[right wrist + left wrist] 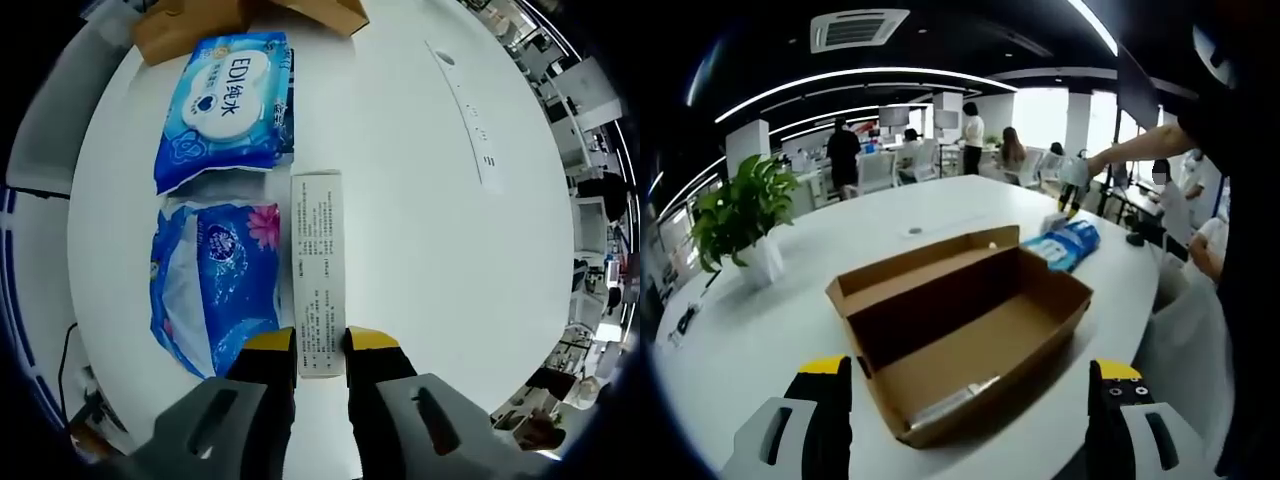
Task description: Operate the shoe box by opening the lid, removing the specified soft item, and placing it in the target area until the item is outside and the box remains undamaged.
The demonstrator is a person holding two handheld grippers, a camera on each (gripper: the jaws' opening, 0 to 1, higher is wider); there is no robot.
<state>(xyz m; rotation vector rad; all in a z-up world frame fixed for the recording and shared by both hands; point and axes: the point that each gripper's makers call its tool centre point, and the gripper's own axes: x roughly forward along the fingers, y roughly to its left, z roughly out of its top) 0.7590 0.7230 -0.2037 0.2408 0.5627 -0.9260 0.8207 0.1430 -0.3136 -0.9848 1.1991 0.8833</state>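
Note:
An open brown cardboard shoe box lies on the white table, its lid folded back and its inside showing bare cardboard. My left gripper is open just in front of it, with one jaw on each side of the box's near corner. Blue soft packs lie beyond the box. In the right gripper view my right gripper is shut on the near end of a long white printed carton. Beside the carton lie a blue wet-wipe pack and a blue flowered tissue pack. A box corner shows at the top.
A potted green plant stands at the table's left. A person's arm reaches over the table from the right. Several people and office chairs are in the background. The table's edge runs close to the packs.

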